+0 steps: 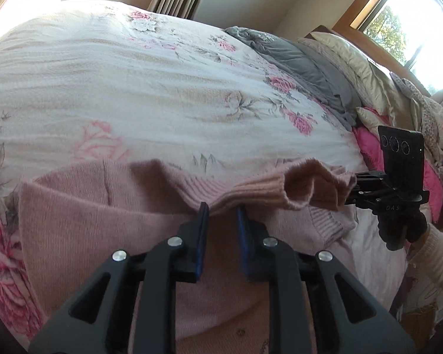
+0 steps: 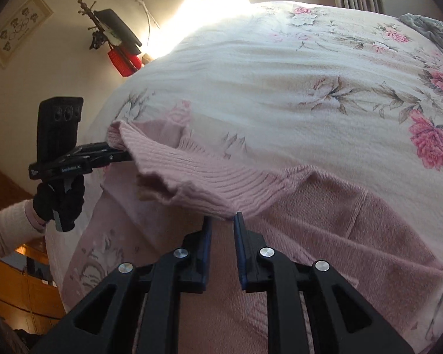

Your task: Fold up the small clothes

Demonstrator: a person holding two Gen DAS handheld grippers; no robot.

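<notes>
Both grippers pinch the pink knit sweater's (image 1: pixel 103 215) ribbed hem: left gripper (image 1: pixel 221 211), right gripper (image 2: pixel 223 218), marked "DAS", above the floral bedspread (image 1: pixel 133 88).

The near part of the pink sweater (image 1: pixel 82 224) runs off the bottom edge behind the left tool (image 1: pixel 221 209). In the right wrist view the other tool's tips vanish inside the ribbed hem (image 2: pixel 198 174), so their grip cannot be judged. The framed picture (image 2: pixel 17 28) on the wall is too small to read (just dark blots).
</notes>
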